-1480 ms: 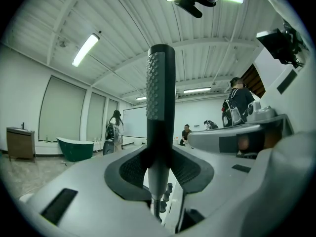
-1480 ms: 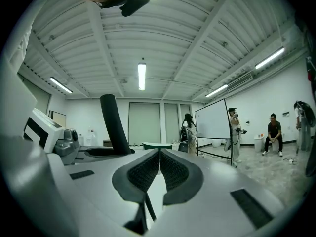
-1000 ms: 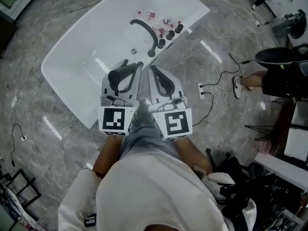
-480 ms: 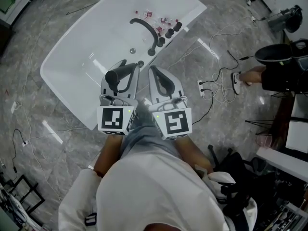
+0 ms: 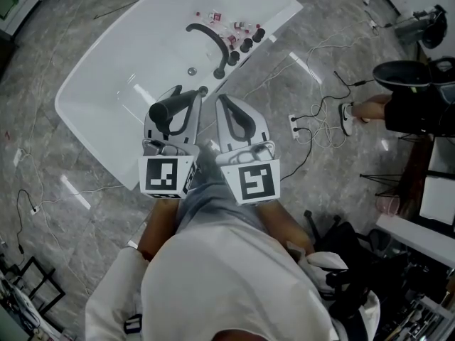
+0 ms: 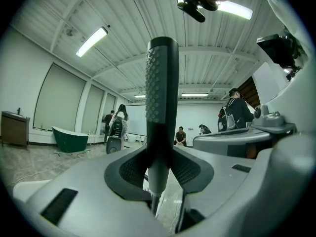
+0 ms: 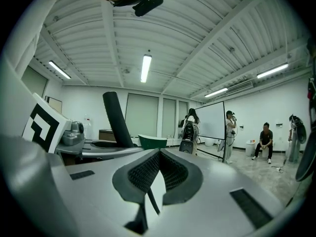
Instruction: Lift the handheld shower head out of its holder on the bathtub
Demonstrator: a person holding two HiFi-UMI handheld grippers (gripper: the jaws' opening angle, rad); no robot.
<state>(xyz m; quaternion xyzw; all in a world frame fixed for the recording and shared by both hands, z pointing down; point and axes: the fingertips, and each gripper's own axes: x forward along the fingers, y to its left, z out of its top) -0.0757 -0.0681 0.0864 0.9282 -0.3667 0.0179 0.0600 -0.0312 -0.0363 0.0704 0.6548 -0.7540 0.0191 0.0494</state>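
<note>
The left gripper [image 6: 160, 168] is clamping the black shower head [image 6: 160, 93], holding it upright over the near edge of the white tub [image 5: 92, 84]. The right gripper [image 7: 159, 168] is hovering just beside it, jaws pressed together on nothing.

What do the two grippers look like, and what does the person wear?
The left gripper and the right gripper both have light grey plastic bodies. Each claw is lined with dark ribbed pads. Behind each claw sits a white cube that bears black square markers. The person wears a white top.
</note>
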